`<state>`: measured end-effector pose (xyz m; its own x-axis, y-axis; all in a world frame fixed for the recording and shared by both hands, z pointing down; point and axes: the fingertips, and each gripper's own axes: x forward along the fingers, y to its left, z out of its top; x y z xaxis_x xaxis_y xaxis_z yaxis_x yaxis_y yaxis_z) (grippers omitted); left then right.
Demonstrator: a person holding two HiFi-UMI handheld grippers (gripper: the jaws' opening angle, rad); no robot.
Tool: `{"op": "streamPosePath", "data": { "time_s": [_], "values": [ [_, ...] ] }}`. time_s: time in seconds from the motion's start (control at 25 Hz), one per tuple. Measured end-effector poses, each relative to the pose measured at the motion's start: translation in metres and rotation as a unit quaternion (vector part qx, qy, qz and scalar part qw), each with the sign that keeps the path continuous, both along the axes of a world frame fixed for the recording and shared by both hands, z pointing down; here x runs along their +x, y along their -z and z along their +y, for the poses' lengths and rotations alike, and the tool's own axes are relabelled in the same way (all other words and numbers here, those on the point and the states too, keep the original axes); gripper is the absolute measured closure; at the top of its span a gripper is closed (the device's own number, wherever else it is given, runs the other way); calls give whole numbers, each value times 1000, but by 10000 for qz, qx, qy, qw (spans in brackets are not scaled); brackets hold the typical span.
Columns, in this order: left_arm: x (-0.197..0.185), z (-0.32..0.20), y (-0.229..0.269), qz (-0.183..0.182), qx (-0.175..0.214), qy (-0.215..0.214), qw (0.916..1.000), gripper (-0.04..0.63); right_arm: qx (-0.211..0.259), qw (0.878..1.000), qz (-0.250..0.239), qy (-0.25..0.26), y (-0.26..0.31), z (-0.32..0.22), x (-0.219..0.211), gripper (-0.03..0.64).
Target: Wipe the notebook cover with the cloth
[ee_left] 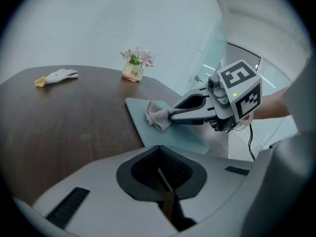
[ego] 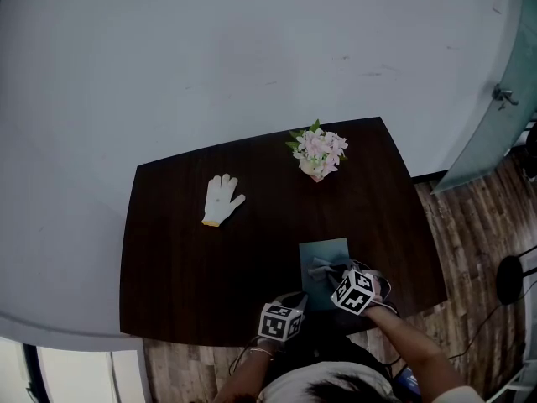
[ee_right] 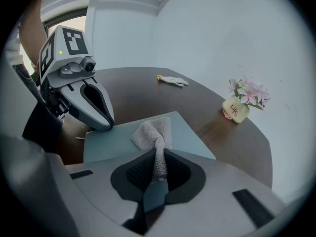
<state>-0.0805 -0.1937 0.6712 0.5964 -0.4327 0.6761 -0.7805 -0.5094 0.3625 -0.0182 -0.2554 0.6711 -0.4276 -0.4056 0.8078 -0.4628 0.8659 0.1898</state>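
dark wooden table [ego: 185,259] carries glove [ego: 221,200], flower pot [ego: 318,154], notebook [ego: 323,250].

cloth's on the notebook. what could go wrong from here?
1. The right claw pinches only a thin twist of the cloth; drag could pull it free.
2. The left claw is shut by a corner of the notebook. Whether it presses down is unclear, so the notebook may slide toward the nearby front edge of the table.
3. A wide stroke could hit the left claw.
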Motion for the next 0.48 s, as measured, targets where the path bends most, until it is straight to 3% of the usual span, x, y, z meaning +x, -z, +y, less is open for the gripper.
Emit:
{"op": "streamPosePath", "data": {
  "time_s": [0.48],
  "values": [
    [4,1,0,6,-33,18,10000,577,11,9990,-48,-438,-1,2,44,575]
  ]
}}
